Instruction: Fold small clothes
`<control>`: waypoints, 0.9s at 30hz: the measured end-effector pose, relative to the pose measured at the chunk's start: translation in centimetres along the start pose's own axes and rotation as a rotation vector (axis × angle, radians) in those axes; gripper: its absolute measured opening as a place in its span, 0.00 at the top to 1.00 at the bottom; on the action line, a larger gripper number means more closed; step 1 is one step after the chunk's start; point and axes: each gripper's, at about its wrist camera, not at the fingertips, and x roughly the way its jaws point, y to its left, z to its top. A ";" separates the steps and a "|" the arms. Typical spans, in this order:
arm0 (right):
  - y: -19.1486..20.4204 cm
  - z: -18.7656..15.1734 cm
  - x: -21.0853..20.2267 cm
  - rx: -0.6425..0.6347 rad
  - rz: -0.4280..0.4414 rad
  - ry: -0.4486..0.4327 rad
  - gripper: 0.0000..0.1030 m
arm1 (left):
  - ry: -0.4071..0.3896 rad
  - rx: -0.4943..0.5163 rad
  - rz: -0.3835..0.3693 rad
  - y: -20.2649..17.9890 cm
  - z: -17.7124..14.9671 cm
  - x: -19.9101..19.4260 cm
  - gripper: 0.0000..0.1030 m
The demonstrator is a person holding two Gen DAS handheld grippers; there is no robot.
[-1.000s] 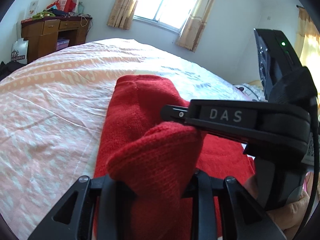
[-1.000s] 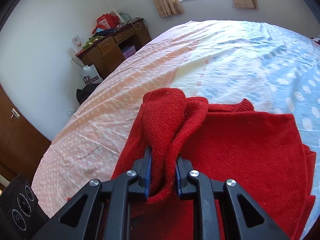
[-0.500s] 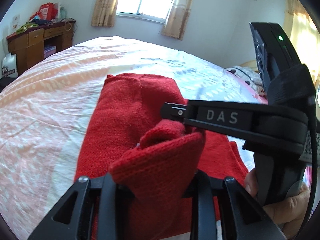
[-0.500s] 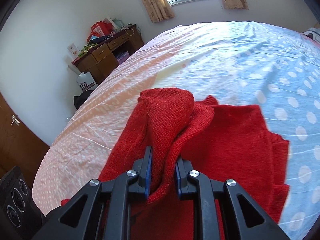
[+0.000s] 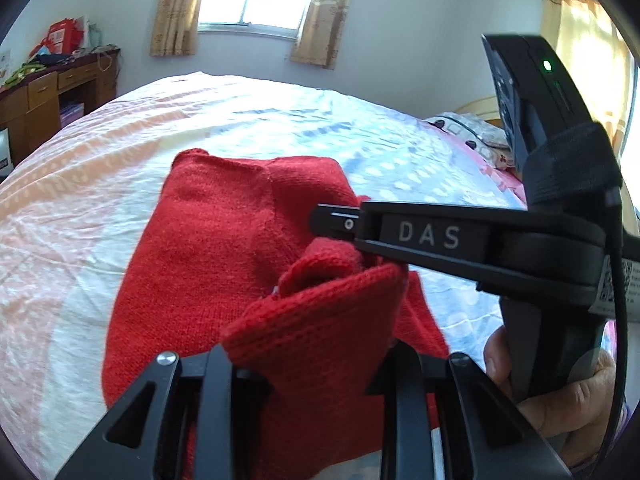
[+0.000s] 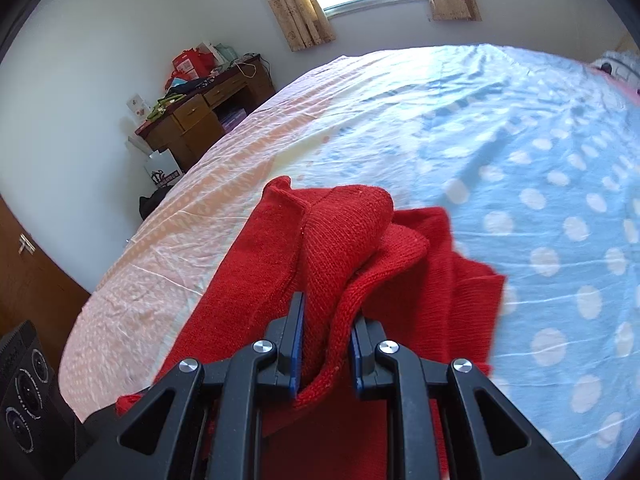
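Note:
A red knit garment lies on the bed, part of it lifted and bunched. My left gripper is shut on a thick fold of its edge at the bottom of the left wrist view. My right gripper comes in from the right, held by a hand, its tip against the same raised fold. Seen from the right wrist, the right gripper has its blue pads clamped on a doubled ridge of the garment. The rest of the knit lies flat below.
The bed has a sheet that is peach on the left and blue with white dots on the right. A wooden desk piled with things stands by the far wall. A pillow lies far right. A black box sits at the bed's near corner.
Both grippers have carried the held edge sideways across the garment. In the right wrist view the flat red area on the right has narrowed and more blue sheet shows.

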 end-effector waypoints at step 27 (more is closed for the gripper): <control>-7.6 -4.0 -1.6 0.178 -0.009 0.002 0.77 | 0.083 0.128 0.005 -4.3 -1.0 1.9 0.67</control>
